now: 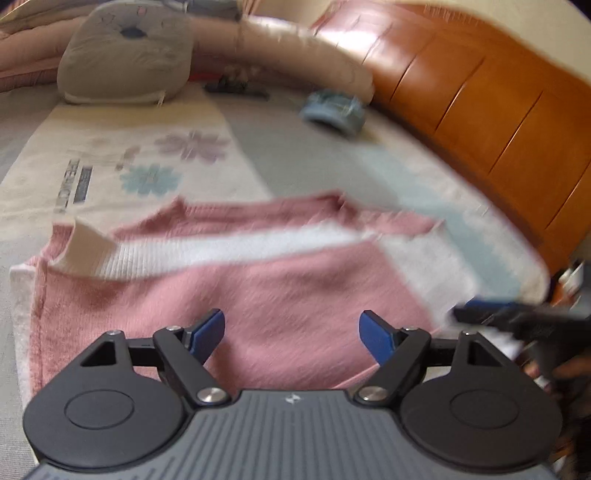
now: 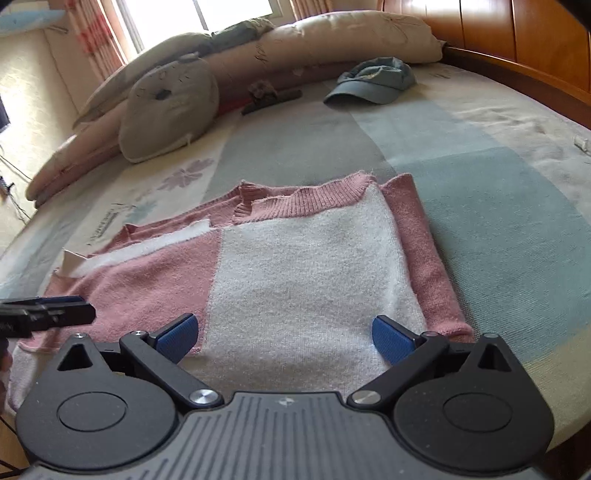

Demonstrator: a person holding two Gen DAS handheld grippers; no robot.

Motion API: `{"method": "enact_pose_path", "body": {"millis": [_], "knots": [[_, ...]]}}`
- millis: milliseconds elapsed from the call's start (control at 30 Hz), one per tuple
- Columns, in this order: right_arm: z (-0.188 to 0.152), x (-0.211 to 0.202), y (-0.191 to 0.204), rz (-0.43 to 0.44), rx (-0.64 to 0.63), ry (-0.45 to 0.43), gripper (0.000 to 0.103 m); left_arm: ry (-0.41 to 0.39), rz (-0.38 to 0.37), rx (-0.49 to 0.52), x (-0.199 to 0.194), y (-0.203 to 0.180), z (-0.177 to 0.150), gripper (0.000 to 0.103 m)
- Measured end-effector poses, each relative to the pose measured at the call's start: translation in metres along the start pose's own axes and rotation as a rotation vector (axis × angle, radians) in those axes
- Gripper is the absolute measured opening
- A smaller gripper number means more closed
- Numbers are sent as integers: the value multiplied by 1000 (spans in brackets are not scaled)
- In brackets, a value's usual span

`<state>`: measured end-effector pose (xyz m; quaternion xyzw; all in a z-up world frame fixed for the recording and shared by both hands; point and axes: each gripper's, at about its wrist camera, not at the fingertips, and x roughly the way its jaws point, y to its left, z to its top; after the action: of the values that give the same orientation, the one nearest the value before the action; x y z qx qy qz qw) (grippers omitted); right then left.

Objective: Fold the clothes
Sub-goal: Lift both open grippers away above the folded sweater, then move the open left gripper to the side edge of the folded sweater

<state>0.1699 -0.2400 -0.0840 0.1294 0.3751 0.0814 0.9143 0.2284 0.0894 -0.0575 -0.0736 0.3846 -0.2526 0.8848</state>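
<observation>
Left gripper (image 1: 291, 334): held low over the near part of the sweater (image 1: 258, 295), fingers pointing across the bed toward the pillows. Its blue pads (image 1: 210, 332) stand wide apart with nothing between them. The left wrist view is smeared by motion blur.

Right gripper (image 2: 286, 334): held just above the near hem of the same sweater (image 2: 303, 273), over its white panel. Its jaws are likewise spread apart and empty. The tip of the left gripper shows at the left edge of the right wrist view (image 2: 48, 315), beside the pink part of the garment; the right gripper's tip appears at the right edge of the left wrist view (image 1: 517, 319). The two tools sit side by side at the near edge.

Sweater: pink and white knit, lying flat on the bed cover (image 2: 480, 192), partly folded, with the ribbed pink collar at the far end and one pink sleeve laid along its right side.

Surface: a bed cover in broad grey, pale blue and cream blocks, with printed flowers (image 1: 192, 146) on the cream section.

Room: a grey cushion (image 2: 170, 110) leans against long beige pillows (image 2: 351, 33) at the far side. A blue cap (image 2: 373, 83) lies on the cover near the pillows. A dark object (image 2: 271, 98) lies between cushion and cap; it cannot be identified. A wooden headboard (image 1: 480, 99) runs along the right. A bright window with a red-patterned curtain (image 2: 96, 37) stands beyond the pillows.
</observation>
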Motion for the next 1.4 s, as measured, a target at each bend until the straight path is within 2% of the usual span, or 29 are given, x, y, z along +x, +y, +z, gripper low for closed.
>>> {"method": "enact_pose_path", "body": {"millis": [33, 67, 133, 200, 367, 467, 533, 633, 700, 767, 1033, 1200, 1300, 1400], "knots": [[0, 1, 0, 3, -9, 0, 103, -18, -10, -8, -4, 2, 1, 84], [0, 4, 1, -1, -22, -1, 103, -14, 13, -15, -1, 5, -1, 85], [-1, 9, 5, -18, -50, -7, 103, 48, 87, -46, 19, 16, -6, 84], [-2, 13, 10, -39, -84, -10, 103, 35, 115, -20, 22, 17, -6, 84], [4, 7, 20, -60, -136, -7, 103, 5, 64, -11, 3, 9, 4, 86], [13, -1, 28, -5, -153, -67, 103, 33, 85, 0, 7, 8, -1, 87], [17, 4, 31, 14, -168, -59, 103, 91, 127, -32, 18, 14, -7, 87], [16, 23, 19, -38, -137, -8, 103, 61, 127, -12, 13, 12, -9, 91], [14, 23, 6, -46, -108, -18, 103, 46, 129, -10, 8, 11, -7, 91], [12, 19, -6, -45, -78, -37, 103, 21, 123, 4, 4, 11, -5, 92], [5, 17, 0, -101, -112, -37, 103, 5, 88, 19, 7, 6, 3, 96], [4, 18, 1, -95, -123, -38, 103, 0, 61, 30, 7, -1, 7, 97], [2, 19, 4, -106, -138, -43, 103, 36, -27, 21, 15, -6, 3, 97], [1, 20, 7, -118, -151, -45, 103, 48, 12, 28, 35, -2, 5, 97]]}}
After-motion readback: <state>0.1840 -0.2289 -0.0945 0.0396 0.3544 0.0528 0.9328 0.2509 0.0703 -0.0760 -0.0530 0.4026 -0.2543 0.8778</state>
